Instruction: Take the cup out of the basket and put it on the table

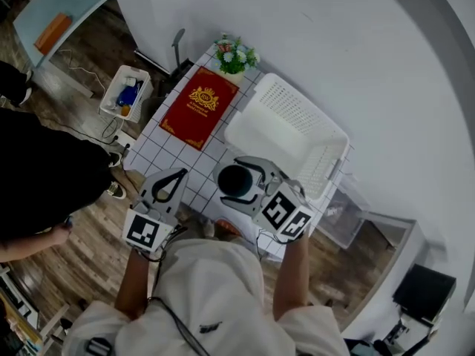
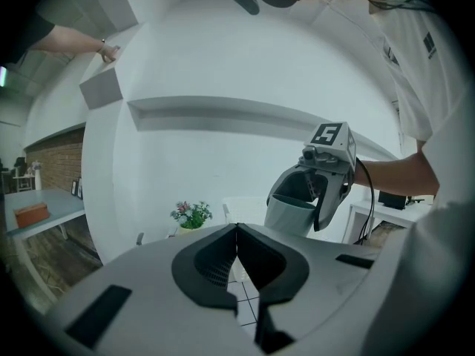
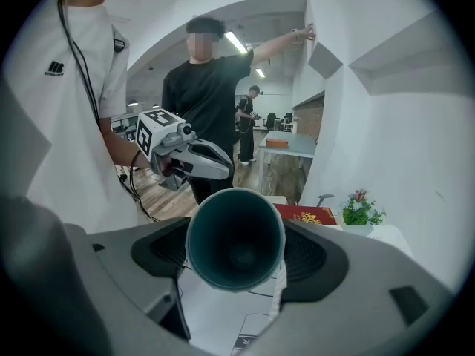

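A dark teal cup [image 1: 236, 182] hangs over the front of the white tiled table [image 1: 174, 150], outside the white basket [image 1: 297, 110]. My right gripper [image 1: 239, 172] is shut on the cup, one jaw on each side. In the right gripper view the cup [image 3: 234, 247] shows its open mouth to the camera. The left gripper view shows the cup [image 2: 291, 212] in the air, held from above. My left gripper [image 1: 177, 175] is shut and empty, to the left of the cup, near the table's front edge. Its jaws meet in its own view.
A red book [image 1: 199, 106] lies on the table's far left part, with a small flower pot [image 1: 235, 56] behind it. A person in black [image 1: 44, 176] stands left of the table. A white bin [image 1: 125, 93] sits on the floor there.
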`<act>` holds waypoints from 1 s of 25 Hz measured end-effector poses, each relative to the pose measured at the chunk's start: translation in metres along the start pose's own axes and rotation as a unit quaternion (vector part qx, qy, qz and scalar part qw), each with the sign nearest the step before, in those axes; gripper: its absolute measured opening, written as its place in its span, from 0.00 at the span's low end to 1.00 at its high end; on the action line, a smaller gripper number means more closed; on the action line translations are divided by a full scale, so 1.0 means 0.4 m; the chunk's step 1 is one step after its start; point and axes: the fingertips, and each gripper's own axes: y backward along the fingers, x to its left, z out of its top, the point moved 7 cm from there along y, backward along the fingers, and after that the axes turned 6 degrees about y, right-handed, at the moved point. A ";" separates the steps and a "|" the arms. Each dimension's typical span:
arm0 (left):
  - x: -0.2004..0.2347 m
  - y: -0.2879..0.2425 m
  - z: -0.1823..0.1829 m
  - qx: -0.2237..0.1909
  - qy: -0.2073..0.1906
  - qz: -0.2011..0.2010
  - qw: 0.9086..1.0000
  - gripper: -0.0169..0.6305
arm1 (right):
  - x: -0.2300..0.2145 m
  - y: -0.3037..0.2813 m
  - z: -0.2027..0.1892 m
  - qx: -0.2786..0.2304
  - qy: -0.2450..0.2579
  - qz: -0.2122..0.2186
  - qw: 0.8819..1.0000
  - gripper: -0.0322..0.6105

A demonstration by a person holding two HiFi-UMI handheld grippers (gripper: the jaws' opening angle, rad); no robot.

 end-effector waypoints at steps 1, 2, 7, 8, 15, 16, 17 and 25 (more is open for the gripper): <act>0.002 0.002 -0.005 0.002 0.001 0.001 1.000 0.04 | 0.005 -0.013 -0.006 -0.003 -0.003 0.002 1.000 0.64; 0.004 0.003 -0.010 0.004 0.001 0.002 1.000 0.04 | 0.010 -0.025 -0.012 -0.005 -0.006 0.004 1.000 0.64; 0.010 0.005 -0.030 0.012 0.003 0.004 1.000 0.04 | 0.029 -0.081 -0.043 -0.009 -0.019 0.013 1.000 0.64; 0.011 0.005 -0.034 0.014 0.003 0.004 1.000 0.04 | 0.031 -0.091 -0.049 -0.008 -0.022 0.013 1.000 0.64; 0.017 0.006 -0.066 0.026 0.004 0.004 1.000 0.04 | 0.046 -0.162 -0.101 0.002 -0.035 0.009 0.999 0.64; 0.017 0.006 -0.070 0.028 0.003 0.003 1.000 0.04 | 0.048 -0.173 -0.109 0.003 -0.037 0.010 0.999 0.64; 0.017 0.005 -0.074 0.030 0.001 0.002 1.000 0.04 | 0.048 -0.184 -0.114 0.005 -0.038 0.010 0.999 0.64; 0.018 0.007 -0.096 0.041 0.004 -0.002 0.999 0.04 | 0.048 -0.259 -0.171 0.018 -0.053 0.006 0.998 0.64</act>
